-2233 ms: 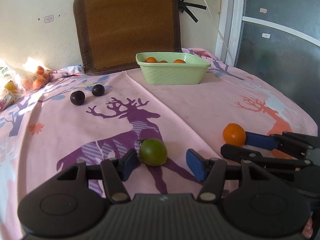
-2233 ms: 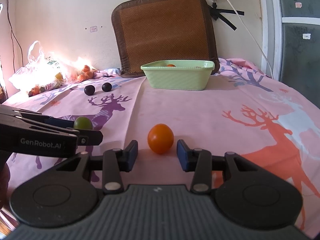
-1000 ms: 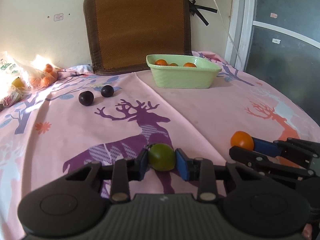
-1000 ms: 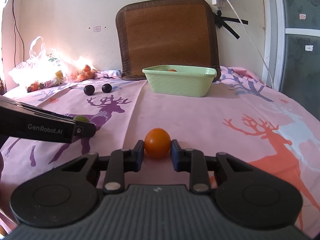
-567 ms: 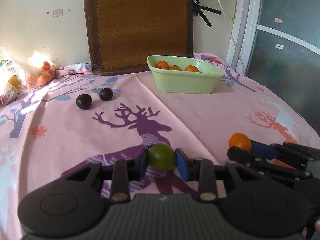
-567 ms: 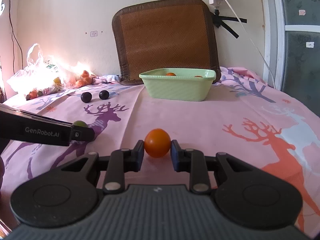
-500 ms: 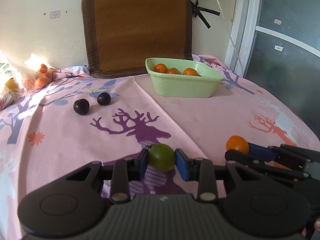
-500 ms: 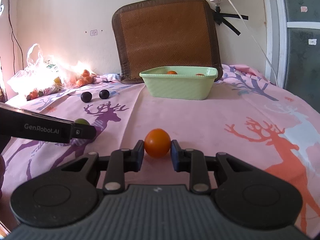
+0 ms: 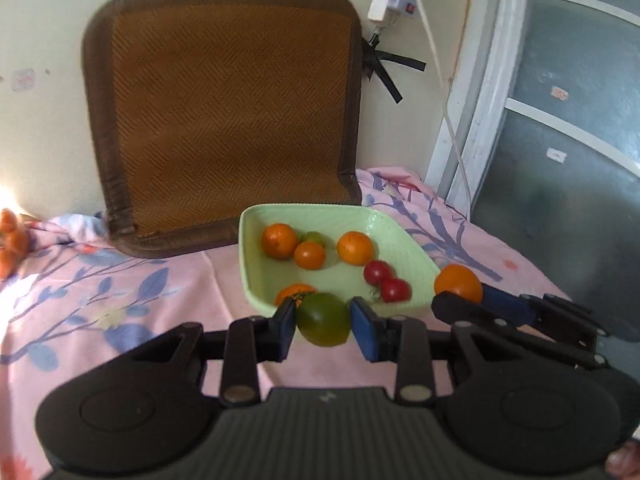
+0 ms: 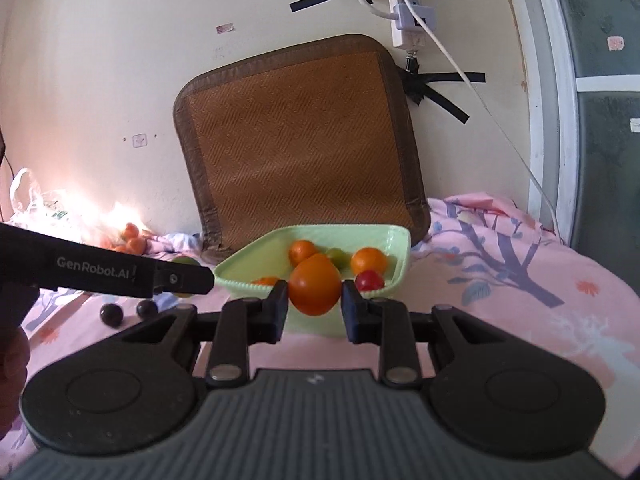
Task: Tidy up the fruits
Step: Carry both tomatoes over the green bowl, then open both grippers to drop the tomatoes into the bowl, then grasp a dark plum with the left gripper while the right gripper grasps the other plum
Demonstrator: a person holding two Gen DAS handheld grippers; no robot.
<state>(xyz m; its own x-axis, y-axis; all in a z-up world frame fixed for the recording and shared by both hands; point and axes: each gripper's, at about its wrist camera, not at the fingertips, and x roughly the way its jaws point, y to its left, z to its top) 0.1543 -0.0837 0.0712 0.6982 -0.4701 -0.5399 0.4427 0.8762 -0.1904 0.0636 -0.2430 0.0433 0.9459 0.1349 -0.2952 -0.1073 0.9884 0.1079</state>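
Note:
My left gripper (image 9: 323, 322) is shut on a green fruit (image 9: 323, 319) and holds it in the air at the near rim of the light green dish (image 9: 416, 248). My right gripper (image 10: 315, 307) is shut on an orange fruit (image 10: 315, 284), lifted in front of the same dish (image 10: 236, 270); it also shows in the left wrist view (image 9: 458, 283) at the dish's right corner. The dish holds several oranges (image 9: 279, 241), a small green fruit and two red fruits (image 9: 387, 281).
Two dark plums (image 10: 111, 314) lie on the pink deer-print cloth (image 9: 120, 292) to the left. A brown woven mat (image 9: 224, 116) leans on the wall behind the dish. A bag of oranges (image 10: 128, 240) sits far left. A power strip and cable (image 10: 408, 20) hang at right.
Both grippers have risen from the cloth with their fruits and moved forward to the dish, which now looms close and is seen from above.

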